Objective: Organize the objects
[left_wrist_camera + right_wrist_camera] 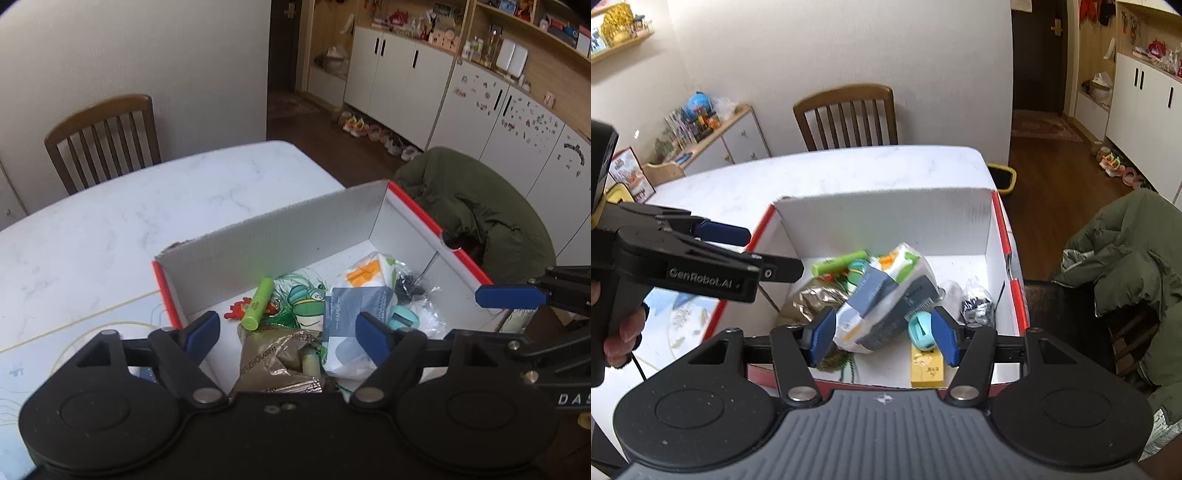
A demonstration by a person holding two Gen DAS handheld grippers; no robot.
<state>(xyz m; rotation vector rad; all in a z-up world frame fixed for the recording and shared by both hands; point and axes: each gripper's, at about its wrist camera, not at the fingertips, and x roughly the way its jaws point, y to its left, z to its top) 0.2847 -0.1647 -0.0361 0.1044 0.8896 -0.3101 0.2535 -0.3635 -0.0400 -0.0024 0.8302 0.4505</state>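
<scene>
A white cardboard box with red rims (413, 210) (886, 225) stands on the table, open at the top. Inside lie a green tube (258, 304) (838, 263), a red toy (238, 310), a brown foil packet (273, 360) (809, 301), a blue-and-white tissue pack (354, 314) (882, 295), a teal gadget (402, 318) (921, 330), a clear bag with something black (977, 306) and a yellow carton (927, 369). My left gripper (288, 334) hovers open over the near end of the box. My right gripper (882, 339) is open above the tissue pack, holding nothing.
The box sits near the right edge of a white marble table (147, 206) (849, 170). A wooden chair (105, 136) (849, 114) stands at the far side. A green jacket (476, 206) (1134, 251) drapes over a seat on the right. A person's hand (622, 332) grips the left tool.
</scene>
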